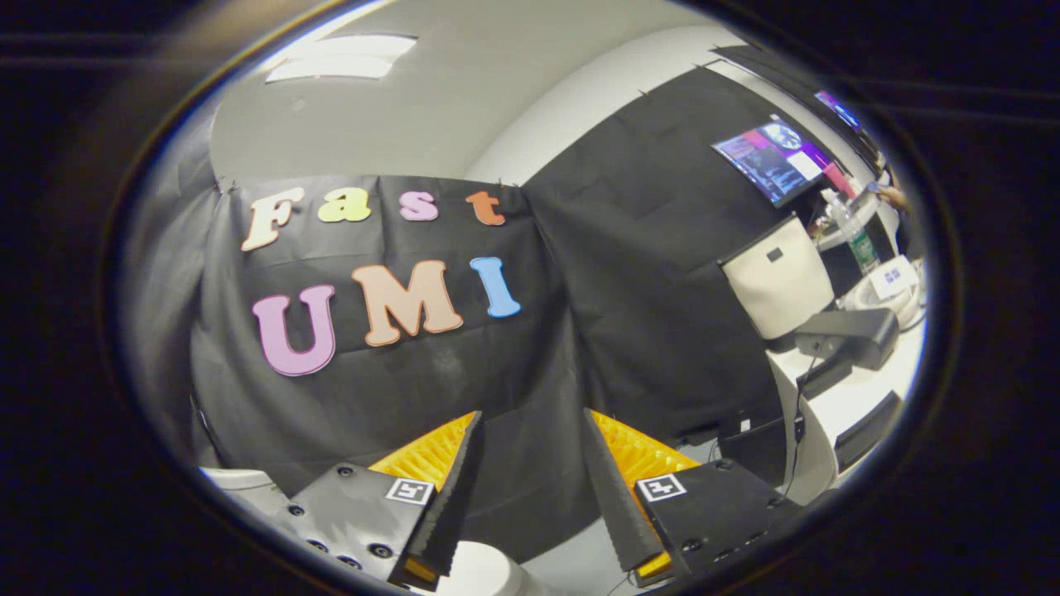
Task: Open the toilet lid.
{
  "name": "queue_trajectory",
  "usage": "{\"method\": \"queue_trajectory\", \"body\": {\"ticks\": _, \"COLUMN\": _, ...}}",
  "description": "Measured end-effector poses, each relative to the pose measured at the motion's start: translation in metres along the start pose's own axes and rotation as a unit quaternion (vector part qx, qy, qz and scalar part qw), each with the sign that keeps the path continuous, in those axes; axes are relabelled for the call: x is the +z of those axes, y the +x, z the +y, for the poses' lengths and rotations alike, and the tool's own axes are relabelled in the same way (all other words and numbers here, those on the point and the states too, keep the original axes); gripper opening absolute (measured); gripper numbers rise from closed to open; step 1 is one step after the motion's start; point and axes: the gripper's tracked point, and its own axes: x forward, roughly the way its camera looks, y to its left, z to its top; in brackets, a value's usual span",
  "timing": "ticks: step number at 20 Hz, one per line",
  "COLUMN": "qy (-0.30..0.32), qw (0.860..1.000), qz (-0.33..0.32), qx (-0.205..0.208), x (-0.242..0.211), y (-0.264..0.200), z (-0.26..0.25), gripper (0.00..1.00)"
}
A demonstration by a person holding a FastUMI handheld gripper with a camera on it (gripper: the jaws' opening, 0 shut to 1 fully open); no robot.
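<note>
- I have the gripper raised and pointing at the booth's black cloth wall, tilted well above anything I need to work on.
- Its fingers stand apart with a clear gap between them; nothing lies in that gap and neither finger touches anything, so the tool is open and empty-handed.
- Low down, under and between the finger bases, I see a rounded white surface. I judge this to be part of the toilet, but I cannot tell whether it is the lid, the seat or the tank, nor whether the lid is up or down.
- Another pale curved edge shows just beyond the left finger's mount; it may belong to the same fixture, though I can't be sure.
- Off to the right, well apart from the fingers, sit a monitor, a plastic bottle, a cream-coloured bag and a white desk with dark equipment. None of it bears on the job.
- My read: this is the approach step, with no contact yet made.
- Next I would pitch the gripper downward until the lid's front edge comes into view ahead of the fingers, then bring one finger under that lip, keeping the fingers apart.
</note>
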Motion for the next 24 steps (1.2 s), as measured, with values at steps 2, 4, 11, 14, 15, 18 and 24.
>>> {"method": "queue_trajectory", "body": {"ticks": 2, "qy": 0.023, "qw": 1.000, "qz": 0.017, "qx": -0.012, "x": -0.016, "y": 0.002, "z": -0.007, "gripper": 0.74}}
{"method": "queue_trajectory", "body": {"ticks": 4, "qy": 0.041, "qw": 0.998, "qz": 0.034, "qx": -0.024, "x": -0.035, "y": 0.004, "z": -0.011, "gripper": 0.74}}
{"method": "queue_trajectory", "body": {"ticks": 11, "qy": 0.096, "qw": 0.991, "qz": 0.092, "qx": -0.024, "x": -0.102, "y": 0.005, "z": 0.007, "gripper": 0.75}}
{"method": "queue_trajectory", "body": {"ticks": 14, "qy": 0.141, "qw": 0.983, "qz": 0.113, "qx": -0.037, "x": -0.135, "y": 0.003, "z": 0.005, "gripper": 0.75}}
{"method": "queue_trajectory", "body": {"ticks": 15, "qy": 0.161, "qw": 0.979, "qz": 0.120, "qx": -0.043, "x": -0.146, "y": 0.001, "z": 0.003, "gripper": 0.75}}
{"method": "queue_trajectory", "body": {"ticks": 18, "qy": 0.220, "qw": 0.963, "qz": 0.139, "qx": -0.070, "x": -0.182, "y": -0.005, "z": -0.006, "gripper": 0.75}}
{"method": "queue_trajectory", "body": {"ticks": 24, "qy": 0.317, "qw": 0.921, "qz": 0.172, "qx": -0.144, "x": -0.252, "y": -0.032, "z": -0.033, "gripper": 0.75}}
